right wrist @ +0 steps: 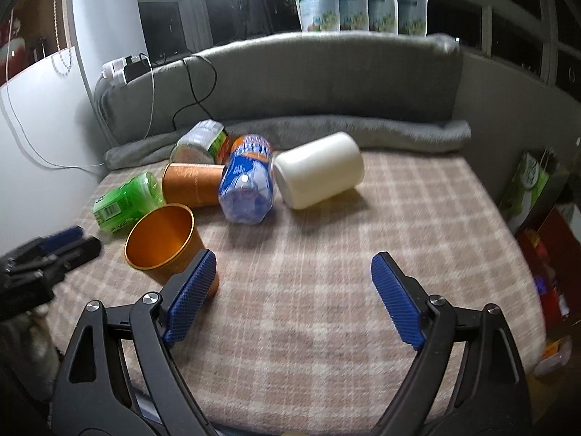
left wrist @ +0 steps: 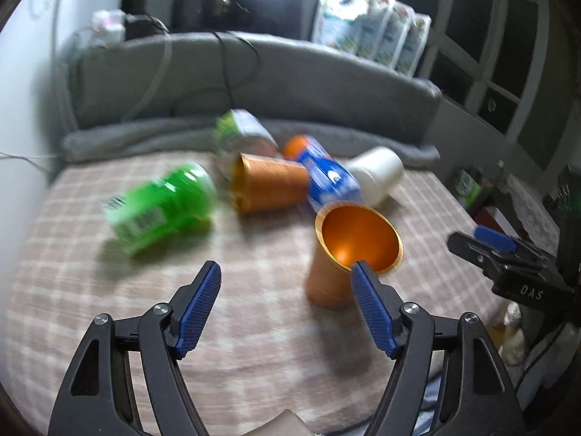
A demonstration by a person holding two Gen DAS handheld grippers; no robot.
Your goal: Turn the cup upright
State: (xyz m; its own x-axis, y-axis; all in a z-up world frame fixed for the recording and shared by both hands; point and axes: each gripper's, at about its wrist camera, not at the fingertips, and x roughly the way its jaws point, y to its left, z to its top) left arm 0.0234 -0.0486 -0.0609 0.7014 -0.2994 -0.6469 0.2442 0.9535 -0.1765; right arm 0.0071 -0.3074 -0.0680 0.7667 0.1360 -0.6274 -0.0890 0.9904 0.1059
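An orange cup stands upright on the checked blanket, mouth up; it also shows in the right wrist view. A second orange cup lies on its side behind it, also seen from the right wrist. My left gripper is open and empty, its right finger just in front of the upright cup. My right gripper is open and empty, its left finger beside the upright cup. Each gripper shows in the other's view: the right one, the left one.
On the blanket lie a green bottle, a blue bottle, a white jar and a clear green-labelled jar. A grey cushion with cables backs the surface. Boxes and bags stand off the right edge.
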